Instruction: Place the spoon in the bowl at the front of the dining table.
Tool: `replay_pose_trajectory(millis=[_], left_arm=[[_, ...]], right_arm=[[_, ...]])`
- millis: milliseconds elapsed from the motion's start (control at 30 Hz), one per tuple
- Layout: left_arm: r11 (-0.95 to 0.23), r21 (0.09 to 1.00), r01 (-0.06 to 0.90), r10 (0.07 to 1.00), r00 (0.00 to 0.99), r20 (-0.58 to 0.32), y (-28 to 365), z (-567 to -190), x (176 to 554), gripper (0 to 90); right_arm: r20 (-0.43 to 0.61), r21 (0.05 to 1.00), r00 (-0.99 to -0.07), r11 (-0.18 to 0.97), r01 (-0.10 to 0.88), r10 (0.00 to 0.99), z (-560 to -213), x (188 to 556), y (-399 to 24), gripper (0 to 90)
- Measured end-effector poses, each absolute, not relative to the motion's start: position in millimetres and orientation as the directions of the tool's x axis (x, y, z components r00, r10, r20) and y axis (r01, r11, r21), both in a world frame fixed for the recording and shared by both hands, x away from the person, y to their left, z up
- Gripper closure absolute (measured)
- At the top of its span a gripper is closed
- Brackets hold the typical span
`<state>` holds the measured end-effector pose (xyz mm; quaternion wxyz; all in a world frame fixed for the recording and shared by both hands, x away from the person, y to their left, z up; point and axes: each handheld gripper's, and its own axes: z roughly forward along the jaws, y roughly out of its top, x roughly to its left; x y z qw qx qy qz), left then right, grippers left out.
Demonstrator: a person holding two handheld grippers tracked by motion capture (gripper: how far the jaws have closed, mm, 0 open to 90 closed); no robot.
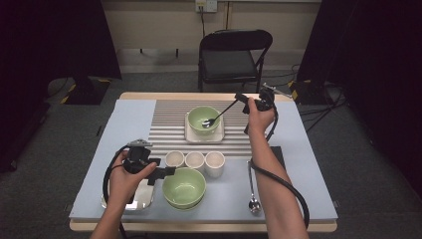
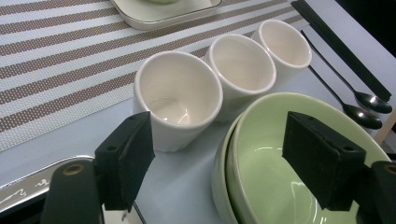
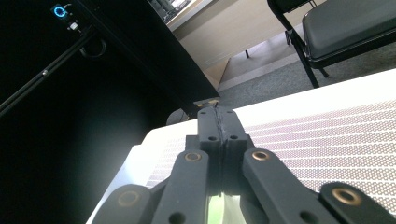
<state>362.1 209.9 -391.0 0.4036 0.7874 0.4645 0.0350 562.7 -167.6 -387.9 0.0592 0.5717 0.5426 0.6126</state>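
My right gripper (image 1: 241, 98) is shut on the handle of a dark spoon (image 1: 221, 113), whose bowl end dips into the far green bowl (image 1: 196, 113) on a white square plate (image 1: 191, 135). In the right gripper view its jaws (image 3: 218, 123) are pressed together above the striped mat. My left gripper (image 1: 166, 173) hovers open at the front left, beside the near green bowl (image 1: 184, 188). In the left gripper view it (image 2: 224, 158) stands wide apart over the green bowl's (image 2: 261, 163) rim and the nearest white cup (image 2: 177, 93), holding nothing.
Three white cups (image 1: 194, 159) stand in a row behind the near bowl. A metal tray (image 1: 142, 199) lies under the left hand. A spoon (image 1: 253, 189) lies at the front right; two spoons (image 2: 369, 100) and black chopsticks (image 2: 341, 51) rest there. A black chair (image 1: 234, 55) stands beyond the table.
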Motion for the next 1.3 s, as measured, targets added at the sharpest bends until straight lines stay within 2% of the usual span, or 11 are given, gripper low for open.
replay_pose_trajectory(millis=[1300], left_arm=[[-0.247, 0.668, 0.702, 0.757, 0.571, -0.319, 209.5, -391.2, 360.7, 24.7]], right_arm=[[0.638, 0.723, -0.347, -0.379, 0.578, 0.687, -395.7, 556.6, -156.6, 89.2]])
